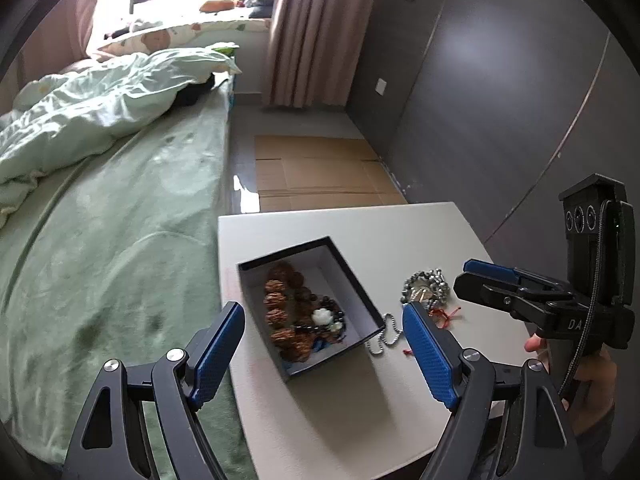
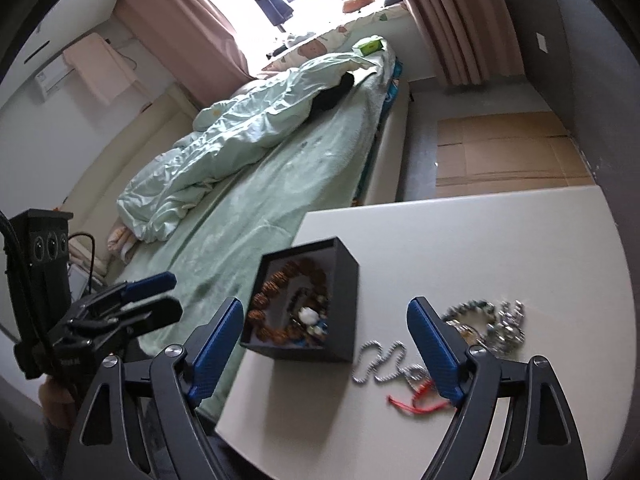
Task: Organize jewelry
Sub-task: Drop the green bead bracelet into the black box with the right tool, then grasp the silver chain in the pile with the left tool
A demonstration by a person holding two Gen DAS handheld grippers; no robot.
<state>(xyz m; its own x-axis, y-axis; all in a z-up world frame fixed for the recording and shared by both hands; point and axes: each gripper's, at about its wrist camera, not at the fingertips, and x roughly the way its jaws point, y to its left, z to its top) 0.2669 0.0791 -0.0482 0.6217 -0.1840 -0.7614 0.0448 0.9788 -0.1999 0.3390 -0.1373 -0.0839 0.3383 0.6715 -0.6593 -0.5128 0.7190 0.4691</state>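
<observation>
White table [image 1: 400, 224] fills the lower frame beside a green bed [image 1: 120, 240]; both the left gripper [image 1: 324, 344] and the right gripper [image 2: 326, 344] gape empty; between each pair's fingers sits the black box [image 2: 344, 280] of beaded bracelets [image 1: 288, 312]; silver chain [image 2: 380, 364] lies at its right.

1. The left gripper [image 1: 324, 354] points down at a slant. Its jaws stand wide apart and hold nothing.
2. The right gripper [image 2: 326, 350] also points down at a slant, jaws wide apart and empty.
3. A hand [image 1: 592, 376] grips the right gripper's handle.
</observation>
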